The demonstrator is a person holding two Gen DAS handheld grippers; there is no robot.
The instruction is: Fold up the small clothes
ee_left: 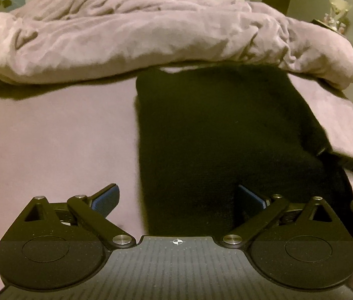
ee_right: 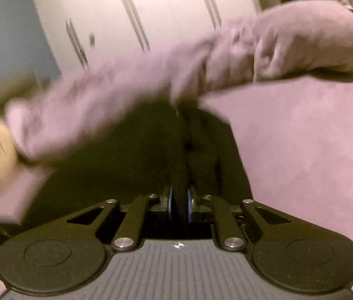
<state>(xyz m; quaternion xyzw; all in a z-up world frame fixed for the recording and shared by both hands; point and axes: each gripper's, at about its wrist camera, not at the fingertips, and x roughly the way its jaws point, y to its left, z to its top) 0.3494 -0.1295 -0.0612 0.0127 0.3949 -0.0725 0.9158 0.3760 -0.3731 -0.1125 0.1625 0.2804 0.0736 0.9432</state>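
Garment point(ee_left: 214, 130) lies on bed point(ee_left: 51, 137), before duvet point(ee_left: 126, 37).

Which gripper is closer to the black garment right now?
Right. The right gripper is shut on a fold of the black garment; the left gripper hangs open over its near edge, not gripping.
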